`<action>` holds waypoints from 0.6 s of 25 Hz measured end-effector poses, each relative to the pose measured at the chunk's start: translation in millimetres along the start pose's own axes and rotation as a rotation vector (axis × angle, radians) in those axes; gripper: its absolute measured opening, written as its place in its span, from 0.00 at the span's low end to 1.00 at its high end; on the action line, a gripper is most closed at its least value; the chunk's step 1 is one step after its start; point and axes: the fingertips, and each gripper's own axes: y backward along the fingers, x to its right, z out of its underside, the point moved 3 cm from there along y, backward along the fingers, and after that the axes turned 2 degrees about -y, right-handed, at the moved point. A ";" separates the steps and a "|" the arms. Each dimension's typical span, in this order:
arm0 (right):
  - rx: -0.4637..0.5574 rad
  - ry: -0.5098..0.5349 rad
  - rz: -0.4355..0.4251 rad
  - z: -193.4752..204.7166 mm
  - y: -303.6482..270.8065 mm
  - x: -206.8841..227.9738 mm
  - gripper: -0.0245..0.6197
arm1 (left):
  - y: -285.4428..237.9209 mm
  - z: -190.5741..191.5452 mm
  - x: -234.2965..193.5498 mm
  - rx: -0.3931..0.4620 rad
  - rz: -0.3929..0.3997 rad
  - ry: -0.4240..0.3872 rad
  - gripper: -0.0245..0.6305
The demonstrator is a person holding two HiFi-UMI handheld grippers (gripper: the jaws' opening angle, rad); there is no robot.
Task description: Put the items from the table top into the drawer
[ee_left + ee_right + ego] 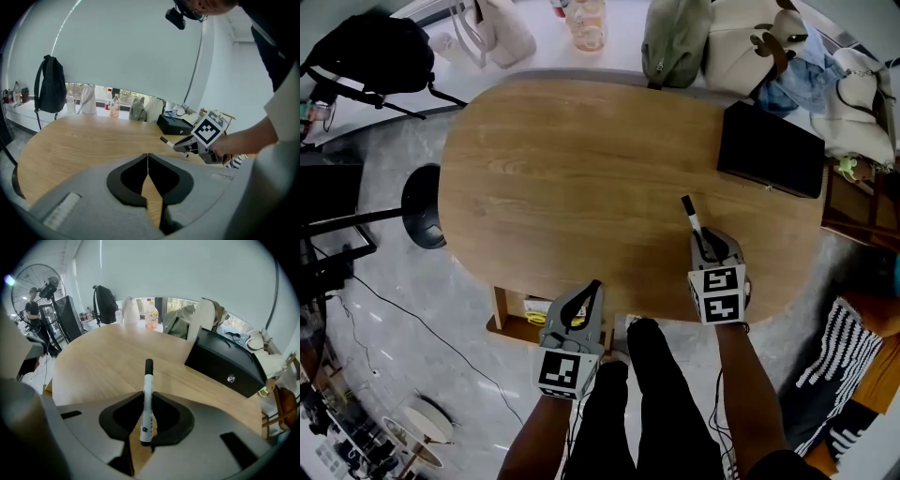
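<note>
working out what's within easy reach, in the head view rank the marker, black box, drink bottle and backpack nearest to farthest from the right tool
1. Marker: clamped in the right tool, pointing up the table.
2. Black box: at the table's right end.
3. Drink bottle: on the ledge past the far edge.
4. Black backpack: off the table, far upper left.

Black-capped white marker pen (688,212): lower barrel was hidden between the right gripper's (709,249) jaws in the head view.
Light wooden compartment under the table edge (499,307): mostly covered by the left gripper (594,287); yellow contents too small to identify.
Black-and-white striped cloth (844,347): cut off at the frame's right edge.
</note>
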 end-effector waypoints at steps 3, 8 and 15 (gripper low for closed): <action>0.032 0.019 -0.010 -11.1 12.6 -11.1 0.14 | 9.2 1.2 -2.0 0.013 -0.012 -0.001 0.07; 0.081 0.063 -0.030 -24.9 29.8 -40.2 0.14 | 32.3 12.2 -9.3 0.036 -0.036 0.015 0.07; 0.114 0.122 -0.083 -30.3 47.5 -98.8 0.14 | 77.8 29.8 -31.2 0.074 -0.088 0.028 0.07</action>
